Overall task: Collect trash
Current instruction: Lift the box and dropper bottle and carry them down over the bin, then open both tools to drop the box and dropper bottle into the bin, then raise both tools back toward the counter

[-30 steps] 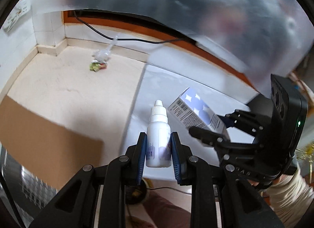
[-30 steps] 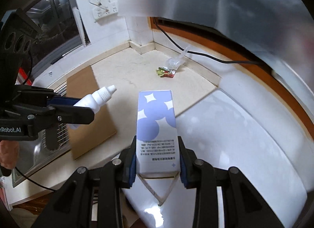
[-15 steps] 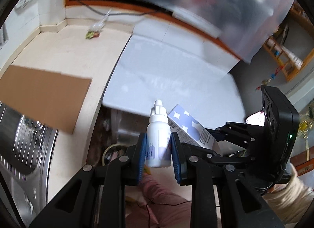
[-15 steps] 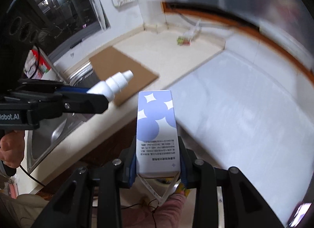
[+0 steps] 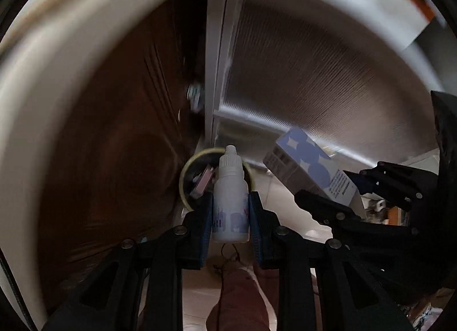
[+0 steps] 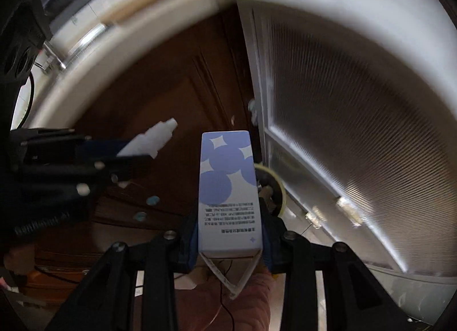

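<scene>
A small white dropper bottle (image 5: 230, 197) stands upright between the blue pads of my left gripper (image 5: 230, 212), which is shut on it. My right gripper (image 6: 230, 234) is shut on a white carton with purple circles (image 6: 228, 185). In the left wrist view the carton (image 5: 311, 172) and right gripper (image 5: 340, 199) sit to the right. From the right wrist the bottle (image 6: 151, 139) and left gripper (image 6: 114, 159) appear at the left. Below both, a round yellow-rimmed bin (image 5: 187, 171) stands on the floor with scraps inside. Its rim (image 6: 280, 185) peeks out behind the carton.
A dark brown cabinet door (image 5: 114, 145) fills the left. A ribbed metal-framed door (image 5: 314, 88) fills the right. The pale countertop edge (image 5: 51, 68) arcs overhead. A person's leg in reddish trousers (image 5: 242, 299) and a thin cable lie on the light floor tiles.
Both grippers have dropped from above the countertop to below its edge, tilting further down. The counter and cardboard have left view; the cabinet fronts and floor bin now show. Both grips are unchanged.
</scene>
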Available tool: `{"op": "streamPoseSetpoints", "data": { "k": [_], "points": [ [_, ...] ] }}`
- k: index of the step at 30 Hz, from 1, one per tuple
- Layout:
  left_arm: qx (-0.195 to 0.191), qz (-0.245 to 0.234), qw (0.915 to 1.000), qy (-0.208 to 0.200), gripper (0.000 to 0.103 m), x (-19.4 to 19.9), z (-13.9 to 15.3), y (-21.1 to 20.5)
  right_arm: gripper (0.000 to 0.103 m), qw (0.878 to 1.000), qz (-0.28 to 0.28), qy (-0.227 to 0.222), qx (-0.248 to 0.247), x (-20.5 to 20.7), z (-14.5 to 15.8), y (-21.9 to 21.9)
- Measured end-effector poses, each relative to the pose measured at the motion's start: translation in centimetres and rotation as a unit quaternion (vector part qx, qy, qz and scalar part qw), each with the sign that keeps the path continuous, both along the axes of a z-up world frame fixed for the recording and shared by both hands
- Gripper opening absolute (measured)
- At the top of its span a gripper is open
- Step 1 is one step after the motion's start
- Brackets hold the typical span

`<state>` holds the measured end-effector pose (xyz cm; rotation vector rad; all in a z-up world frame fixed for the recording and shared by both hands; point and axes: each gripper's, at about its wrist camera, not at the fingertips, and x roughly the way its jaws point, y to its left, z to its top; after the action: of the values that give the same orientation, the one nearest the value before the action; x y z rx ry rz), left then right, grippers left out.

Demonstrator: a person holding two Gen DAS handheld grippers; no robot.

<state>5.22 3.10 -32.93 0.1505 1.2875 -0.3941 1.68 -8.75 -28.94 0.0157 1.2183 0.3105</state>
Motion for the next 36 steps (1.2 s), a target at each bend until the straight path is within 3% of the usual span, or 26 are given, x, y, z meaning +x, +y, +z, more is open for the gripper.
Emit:
{"op": "streamPoseSetpoints", "data": {
  "k": [5,9,13,15,16,18,24,28,36],
  "points": [
    [0.023,0.021,0.9995,0.011,0.022,2.1,-9.4,-0.7,0.035,0.999,-0.02,0.047,0.011,2.9,-10.6,-0.6],
    [0.033,0.04,0.9984,0.021,0.022,3.8,-16.2,-0.7,0.035,0.998,-0.017,0.059,0.004,5.2,-17.2,-0.6],
    [0.04,0.068,0.9963,0.033,0.024,5.9,-21.2,-0.4,0.036,0.998,-0.015,0.065,0.0,7.4,-22.1,-0.8],
    [0.038,0.075,0.9955,0.044,0.033,6.5,-22.5,0.1,0.037,0.998,-0.016,0.068,-0.005,7.8,-23.6,-1.0],
    [0.038,0.078,0.995,0.05,0.044,6.7,-22.9,0.2,0.038,0.997,-0.017,0.073,-0.008,8.2,-24.3,-1.2],
    [0.043,0.082,0.9945,0.05,0.053,6.9,-23.3,0.4,0.044,0.996,-0.021,0.083,-0.009,8.7,-25.4,-1.5],
    [0.065,0.078,0.9939,0.045,0.054,6.9,-22.7,0.9,0.049,0.996,-0.028,0.083,-0.011,8.2,-25.1,-1.8],
    [0.059,0.088,0.9933,0.047,0.054,6.7,-21.4,1.1,0.049,0.995,-0.028,0.091,-0.008,7.4,-23.8,-2.5],
    [0.055,0.075,0.9952,0.031,0.054,4.8,-14.5,0.5,0.049,0.996,-0.016,0.087,0.003,6.4,-17.2,-1.2]
  ]
}}
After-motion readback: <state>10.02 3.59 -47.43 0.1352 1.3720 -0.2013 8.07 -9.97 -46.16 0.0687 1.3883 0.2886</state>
